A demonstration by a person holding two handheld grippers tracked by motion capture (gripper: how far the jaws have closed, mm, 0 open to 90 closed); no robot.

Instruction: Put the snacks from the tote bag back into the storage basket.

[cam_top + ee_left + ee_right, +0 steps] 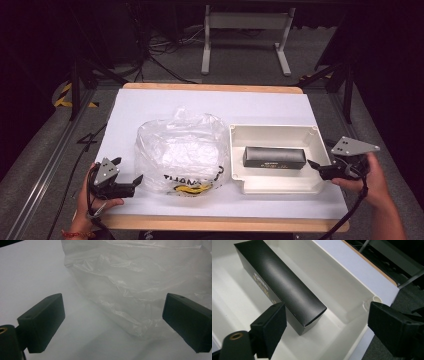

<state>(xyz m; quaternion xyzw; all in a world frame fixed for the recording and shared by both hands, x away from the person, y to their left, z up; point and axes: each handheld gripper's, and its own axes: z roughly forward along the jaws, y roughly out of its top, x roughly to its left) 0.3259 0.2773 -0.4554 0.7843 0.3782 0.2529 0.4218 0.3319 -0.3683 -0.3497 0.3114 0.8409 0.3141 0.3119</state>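
I hold my right gripper (314, 166) at the right edge of the white tray (272, 131), its jaws pointing left toward the black box (274, 157) that lies flat inside the tray with its long side running left to right. In the right gripper view my jaws stand wide apart: the left jaw sits just beside the near end of the black box (280, 282) and the right jaw hangs out past the tray's wall (342, 285), so the pads press on nothing. The box rests on the tray floor on its own, gold lettering along one side face. The tray sits on the right half of the white table sheet (150, 102), and just to its left, touching or nearly touching its wall, lies a crumpled clear plastic bag (182, 150) with dark and yellow print along its near edge. My left gripper (131, 182) rests low at the near left of the table, its tips aimed right at the near left corner of the bag. In the left gripper view those jaws are also spread wide, the bag (140, 285) lying ahead of them and reaching down between the two tips, with bare white sheet (30, 272) to the left; I cannot tell whether the right jaw brushes the plastic, but nothing is clamped.
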